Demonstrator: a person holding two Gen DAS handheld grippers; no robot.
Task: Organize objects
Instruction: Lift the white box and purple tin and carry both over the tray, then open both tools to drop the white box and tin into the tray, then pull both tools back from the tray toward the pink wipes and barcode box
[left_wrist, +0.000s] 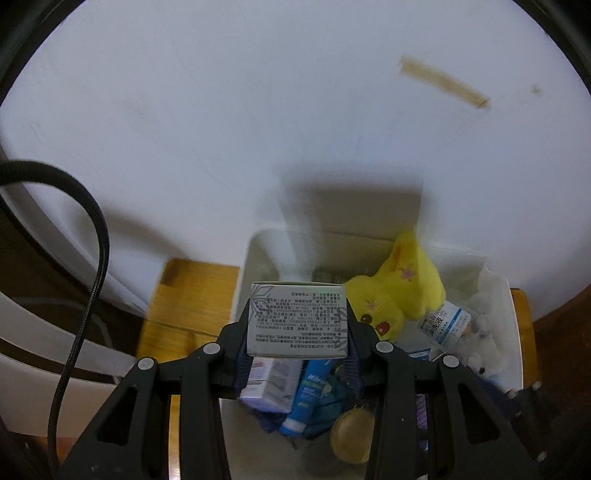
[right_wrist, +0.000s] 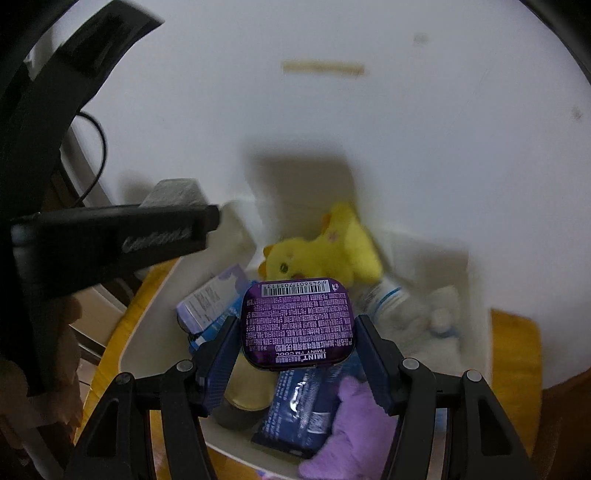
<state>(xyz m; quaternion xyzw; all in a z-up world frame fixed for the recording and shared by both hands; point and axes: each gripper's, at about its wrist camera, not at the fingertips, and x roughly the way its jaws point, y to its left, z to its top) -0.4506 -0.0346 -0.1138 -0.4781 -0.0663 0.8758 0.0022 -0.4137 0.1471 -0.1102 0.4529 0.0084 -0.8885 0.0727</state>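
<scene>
My left gripper (left_wrist: 297, 325) is shut on a small white carton (left_wrist: 297, 320) printed with fine text, held above the white bin (left_wrist: 255, 254). My right gripper (right_wrist: 297, 332) is shut on a purple mint tin (right_wrist: 297, 325), barcode side up, over the same white bin (right_wrist: 147, 325). In the bin lie a yellow plush toy (left_wrist: 402, 295) (right_wrist: 332, 251), a blue tube (left_wrist: 308, 395), a lavender box (right_wrist: 210, 299), a dark blue packet (right_wrist: 299, 410), a purple plush (right_wrist: 351, 432) and a white bottle (left_wrist: 445, 326). The left gripper's body (right_wrist: 110, 236) crosses the left of the right wrist view, with the carton (right_wrist: 173, 192) showing above it.
The bin stands on a wooden surface (left_wrist: 184, 306) against a white wall (left_wrist: 258, 110) that carries a strip of beige tape (left_wrist: 443, 86). A black cable (left_wrist: 92, 295) hangs at the left. A round gold lid (left_wrist: 351, 435) lies low in the bin.
</scene>
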